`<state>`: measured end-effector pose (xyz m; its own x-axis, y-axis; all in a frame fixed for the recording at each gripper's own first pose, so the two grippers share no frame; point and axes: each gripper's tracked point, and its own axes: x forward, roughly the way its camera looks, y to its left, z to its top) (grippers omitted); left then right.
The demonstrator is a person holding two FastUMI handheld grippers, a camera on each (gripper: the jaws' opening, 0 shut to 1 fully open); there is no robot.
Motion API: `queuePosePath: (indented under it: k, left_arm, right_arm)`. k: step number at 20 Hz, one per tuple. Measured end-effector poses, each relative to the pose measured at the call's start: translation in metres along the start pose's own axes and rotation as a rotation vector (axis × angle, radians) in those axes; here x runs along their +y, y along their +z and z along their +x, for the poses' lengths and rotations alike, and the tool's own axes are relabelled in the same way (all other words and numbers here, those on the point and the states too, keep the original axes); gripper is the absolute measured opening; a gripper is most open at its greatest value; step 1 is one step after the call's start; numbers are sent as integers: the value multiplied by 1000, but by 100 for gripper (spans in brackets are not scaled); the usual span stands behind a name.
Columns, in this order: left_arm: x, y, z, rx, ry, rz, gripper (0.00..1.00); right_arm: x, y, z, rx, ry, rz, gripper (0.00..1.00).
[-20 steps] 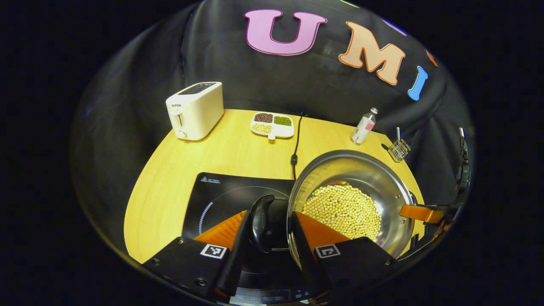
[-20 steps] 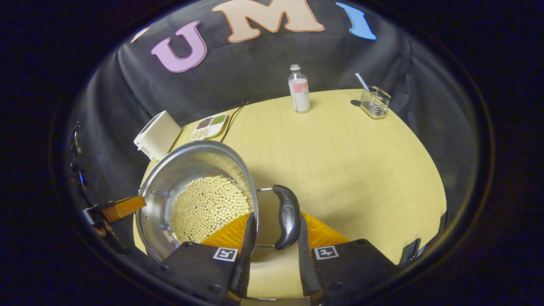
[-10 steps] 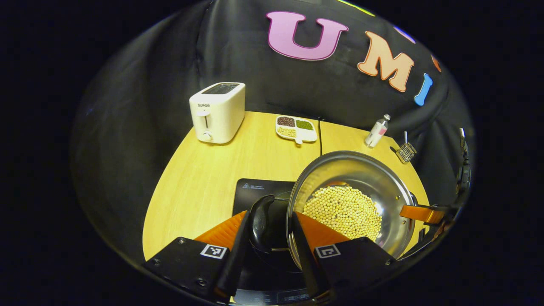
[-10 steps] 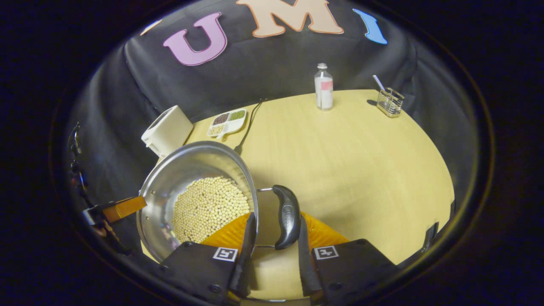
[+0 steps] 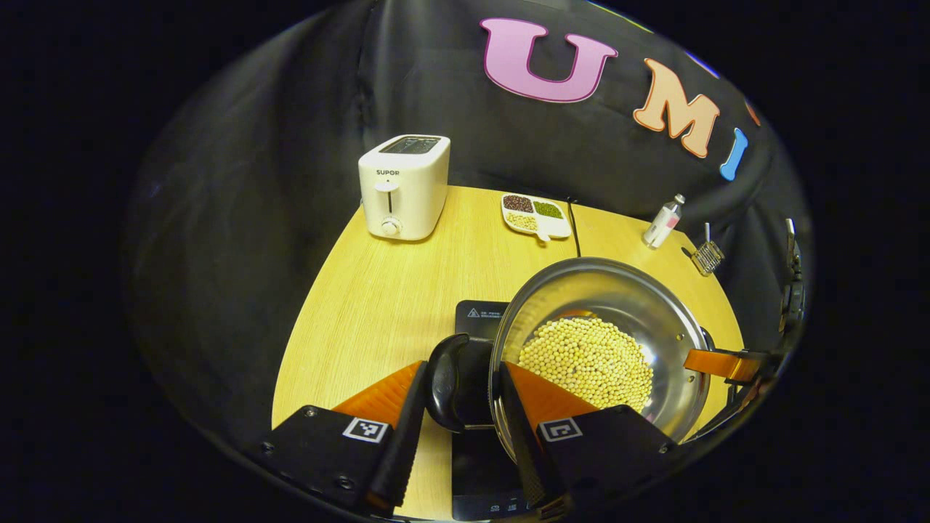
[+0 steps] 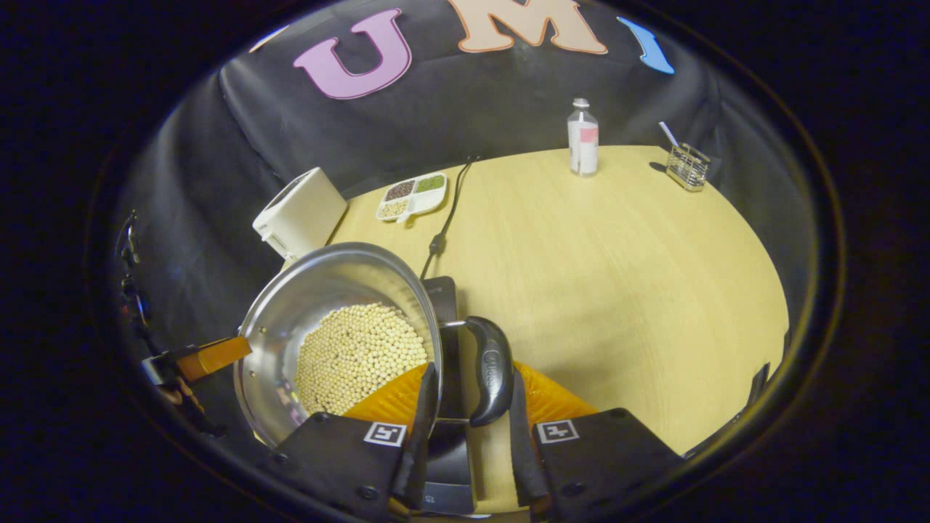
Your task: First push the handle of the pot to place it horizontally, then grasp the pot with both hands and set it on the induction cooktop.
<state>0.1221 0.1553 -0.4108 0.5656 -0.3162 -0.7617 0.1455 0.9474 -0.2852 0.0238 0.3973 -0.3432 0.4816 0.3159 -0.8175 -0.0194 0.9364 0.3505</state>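
Observation:
A steel pot [image 5: 639, 305] with pale beans in it hangs between both grippers, over the black induction cooktop [image 5: 476, 316]. In the left gripper view my left gripper [image 5: 459, 370] is shut on the pot's black left side handle [image 5: 445, 378]. My right gripper [image 6: 472, 372] is shut on the other black side handle [image 6: 491, 369] in the right gripper view, the pot [image 6: 327, 283] to its left. The cooktop [image 6: 440, 292] shows under the pot's right edge. Whether the pot touches the cooktop I cannot tell. Each view shows the other gripper's finger at the pot's far rim.
A white toaster [image 5: 403, 187] stands at the table's back left, with a divided dish of beans [image 5: 535, 215] and the cooktop's cord [image 5: 574, 229] beside it. A small bottle [image 6: 583, 138] and a wire holder [image 6: 686, 165] stand at the back right.
Both grippers have carried the pot leftward across the table. The cooktop, earlier out to the pot's left, now lies beneath it. Both grips are unchanged.

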Motion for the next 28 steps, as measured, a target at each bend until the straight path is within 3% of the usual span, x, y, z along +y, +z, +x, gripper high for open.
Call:
queuePosePath:
  k: [7,8,9,20,21,27,28]
  left_arm:
    - [1,1,4,-1,-6,-8,61]
    - [1,0,4,-1,-5,-6,61]
    - [1,0,5,3,-5,-5,61]
    - [-1,0,8,-5,-11,5,61]
    - [-2,0,7,-6,-13,4,61]
    - [-3,0,7,-6,-17,14,65]
    - [-3,-1,7,-5,-16,17,63]
  right_arm:
    - [-2,1,7,1,-4,0,44]
    - [-3,0,7,0,-5,-2,51]
    - [-3,0,9,4,-6,-3,44]
    - [-4,-2,11,-2,2,0,44]
    - [-4,-2,11,-3,1,1,51]
    - [-5,-3,11,-4,0,7,51]
    - [-4,-3,11,-5,-1,9,45]
